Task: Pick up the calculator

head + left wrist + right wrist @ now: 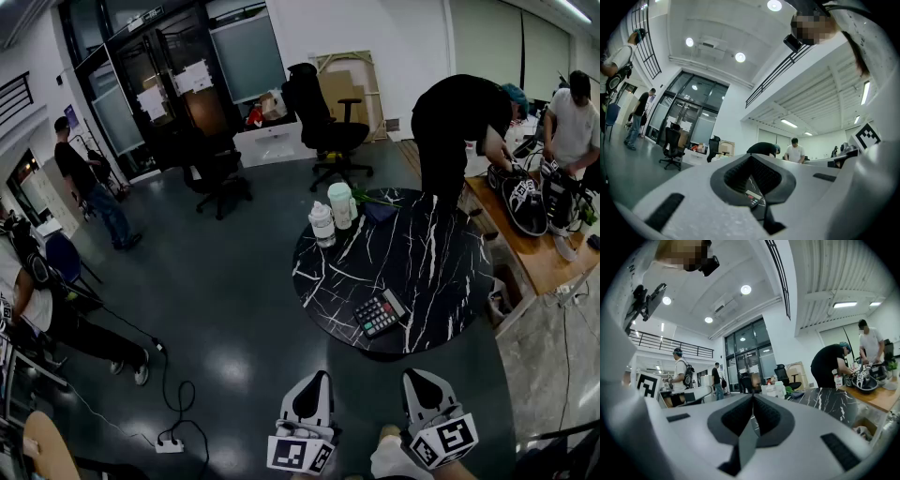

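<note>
The calculator point(380, 313), dark with pale and red keys, lies near the front edge of a round black marble table point(431, 272). Both grippers hover low in the head view, short of the table, and point toward it. My left gripper point(319, 375) has its tips together and holds nothing; in the left gripper view the calculator point(752, 198) shows through the hollow behind the left gripper's point(751, 155) closed tips. My right gripper point(412, 373) is shut and empty too, and in the right gripper view this gripper point(753, 394) faces the marble table point(829, 401).
Two white bottles point(330, 216) and a dark cloth point(380, 208) sit at the table's far edge. A person point(450, 122) bends over a wooden bench point(534, 253) to the right. Office chairs point(328, 122) stand behind. A power strip point(169, 444) and its cable lie on the floor to the left.
</note>
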### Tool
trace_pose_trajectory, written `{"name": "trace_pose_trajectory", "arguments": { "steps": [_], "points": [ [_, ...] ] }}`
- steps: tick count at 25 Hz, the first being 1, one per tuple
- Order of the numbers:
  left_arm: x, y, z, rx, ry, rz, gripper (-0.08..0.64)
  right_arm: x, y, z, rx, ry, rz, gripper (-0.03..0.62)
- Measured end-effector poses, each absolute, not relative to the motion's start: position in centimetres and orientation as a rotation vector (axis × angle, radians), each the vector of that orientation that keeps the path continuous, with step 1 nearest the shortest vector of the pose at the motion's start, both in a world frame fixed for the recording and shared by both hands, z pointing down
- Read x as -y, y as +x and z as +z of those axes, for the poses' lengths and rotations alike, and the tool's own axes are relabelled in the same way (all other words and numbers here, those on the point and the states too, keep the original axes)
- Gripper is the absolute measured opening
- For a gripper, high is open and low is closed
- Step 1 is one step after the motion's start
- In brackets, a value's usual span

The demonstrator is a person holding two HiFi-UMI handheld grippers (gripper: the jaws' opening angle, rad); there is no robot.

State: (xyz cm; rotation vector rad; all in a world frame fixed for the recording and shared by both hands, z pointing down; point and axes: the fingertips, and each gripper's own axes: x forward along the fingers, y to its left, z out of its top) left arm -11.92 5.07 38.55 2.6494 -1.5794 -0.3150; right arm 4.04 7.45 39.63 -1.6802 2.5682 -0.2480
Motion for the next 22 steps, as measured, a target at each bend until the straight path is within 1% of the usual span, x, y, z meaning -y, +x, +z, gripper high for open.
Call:
{"name": "trace_pose_trajectory", "arguments": {
  "steps": [12, 18, 22],
  "points": [
    [2.5, -7.6, 39.2, 1.62, 2.616, -0.314, 0.006, 0.3, 7.5, 40.3, -2.638, -1.562, -0.285, 0.008],
    [4.3, -5.6, 40.3, 1.617, 2.62, -0.256, 0.006, 2.2, 9.6, 41.6, -2.657, -1.551, -0.319, 0.008],
    [4.8, -5.0, 42.2, 1.602, 2.601, -0.185, 0.006, 3.5, 10.7, 43.8, -2.65, -1.585, -0.401, 0.008]
  ]
}}
